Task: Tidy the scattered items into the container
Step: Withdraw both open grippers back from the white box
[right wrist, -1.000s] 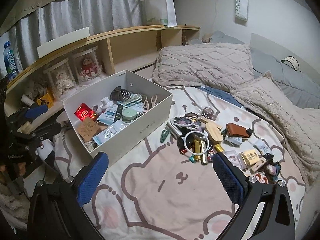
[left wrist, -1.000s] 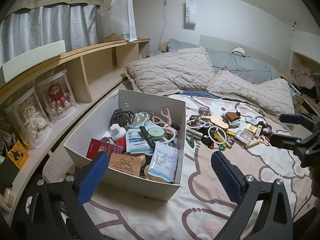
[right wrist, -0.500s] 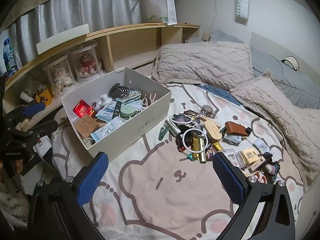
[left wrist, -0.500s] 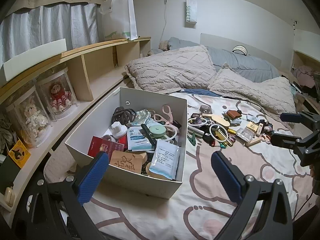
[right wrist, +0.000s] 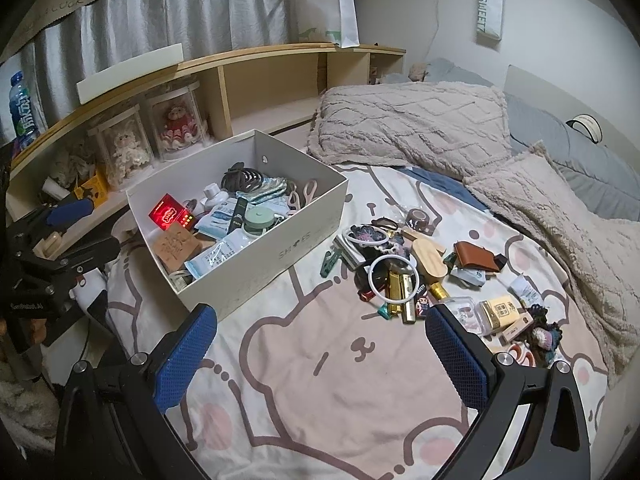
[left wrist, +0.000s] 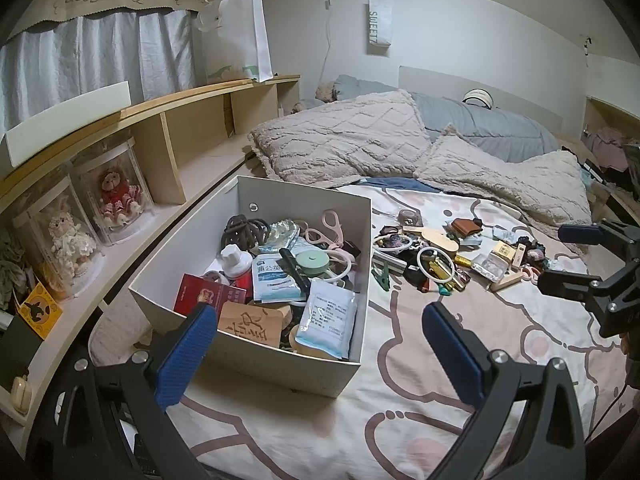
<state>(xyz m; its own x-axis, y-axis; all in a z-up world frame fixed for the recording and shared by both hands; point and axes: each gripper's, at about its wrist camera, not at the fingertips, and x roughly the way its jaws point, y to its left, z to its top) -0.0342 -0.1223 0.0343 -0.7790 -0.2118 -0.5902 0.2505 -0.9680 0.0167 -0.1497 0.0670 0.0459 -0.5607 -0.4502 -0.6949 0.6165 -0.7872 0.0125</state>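
A white shoe box (left wrist: 280,364) (right wrist: 280,256) stands on the bed, filled with packets, a wooden block, scissors and hair ties. To its right lies a heap of scattered small items (left wrist: 436,260) (right wrist: 404,276): white rings, a wooden paddle, a brown leather pouch, small boxes, a green clip. My left gripper (left wrist: 316,352) is open and empty, just in front of the box's near wall. My right gripper (right wrist: 320,356) is open and empty, above the bedsheet short of the heap. Each gripper shows at the edge of the other's view.
A wooden shelf (left wrist: 168,116) with two doll display cases (left wrist: 112,196) runs along the left of the bed. Beige pillows (left wrist: 344,140) and a grey duvet (left wrist: 488,124) lie behind the box and the heap. The bear-print sheet (right wrist: 328,380) lies in front.
Both grippers have drifted back and up a little, so the box and the heap look slightly farther. Both stay open and empty.
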